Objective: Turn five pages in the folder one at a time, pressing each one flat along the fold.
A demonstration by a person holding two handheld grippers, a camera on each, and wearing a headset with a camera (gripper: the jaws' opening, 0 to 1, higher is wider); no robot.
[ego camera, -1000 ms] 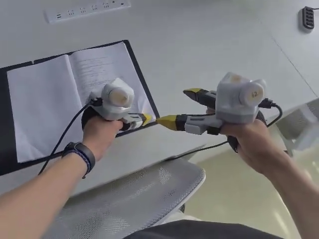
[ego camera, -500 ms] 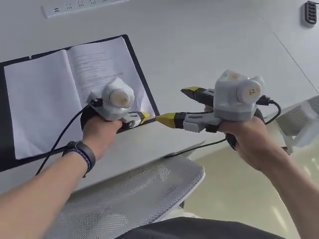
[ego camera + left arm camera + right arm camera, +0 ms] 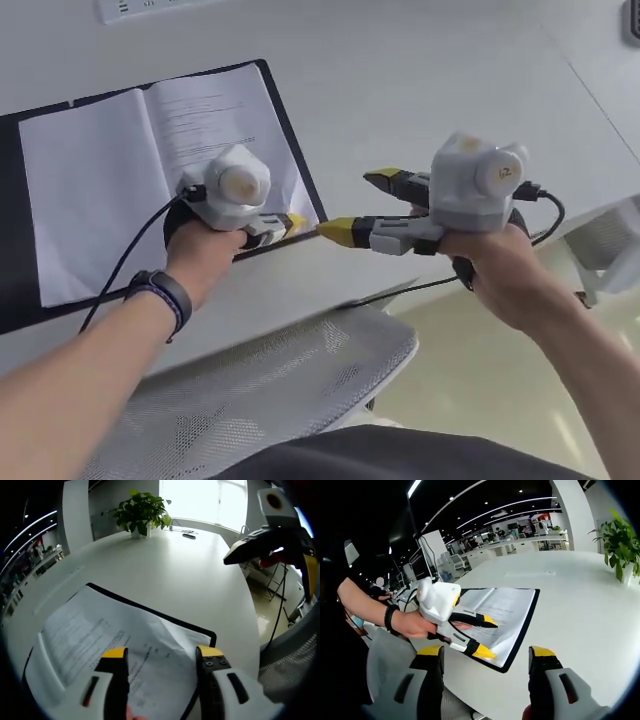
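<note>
The folder (image 3: 10, 230) is lying open on the white worktop (image 3: 420, 90). The left gripper (image 3: 162, 652) is reaching over the near right corner of the folder, with its fingers spread wide above the printed page (image 3: 225, 120). The right gripper (image 3: 357, 205) is hanging in the air just to the right of the folder, pointing toward it, and its fingers are spread wide too, holding nothing.

White right tool (image 3: 355, 204) has yellow tips (image 3: 337, 231), black cable (image 3: 558, 213).
</note>
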